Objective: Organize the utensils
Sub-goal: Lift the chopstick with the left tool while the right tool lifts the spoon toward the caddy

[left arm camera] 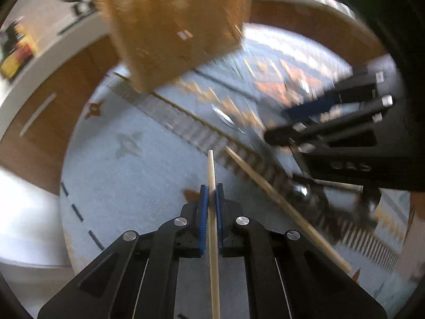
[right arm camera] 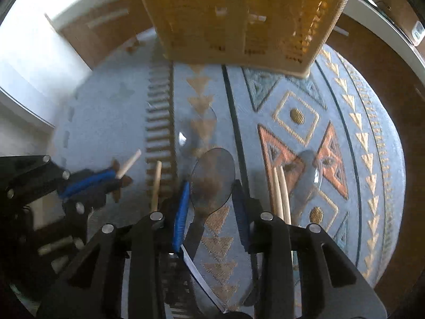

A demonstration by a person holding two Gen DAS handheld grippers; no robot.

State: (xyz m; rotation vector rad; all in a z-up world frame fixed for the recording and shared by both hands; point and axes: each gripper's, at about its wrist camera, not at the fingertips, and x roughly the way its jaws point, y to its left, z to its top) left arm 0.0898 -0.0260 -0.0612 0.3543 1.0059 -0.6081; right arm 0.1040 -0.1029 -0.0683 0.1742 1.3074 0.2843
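Your left gripper (left arm camera: 211, 194) is clamped on a pale wooden chopstick (left arm camera: 213, 228); the blue pads press it from both sides, and the stick runs straight along the fingers, its tip poking out ahead over the patterned cloth (left arm camera: 127, 175). From the right wrist view the same chopstick tip shows past your left gripper's blue pads at the left edge.

A second chopstick (left arm camera: 287, 207) lies loose on the cloth just right of the held one, slanting toward lower right.

Your right gripper (right arm camera: 211, 186) has a clear plastic spoon (right arm camera: 212, 178) between its fingers. The spoon's bowl sits at the fingertips and its handle runs back toward the camera, close against the left blue pad (right arm camera: 181, 215). You cannot tell from this view whether both pads actually press it; the right finger looks slightly apart.

More on the cloth: another clear spoon (right arm camera: 196, 130) ahead of the right gripper, a third clear spoon (right arm camera: 308, 175) to the right, and a pair of chopsticks (right arm camera: 280, 194) beside it.

The woven basket (right arm camera: 239, 16) stands at the far end of the cloth, ahead of both grippers, blurred.
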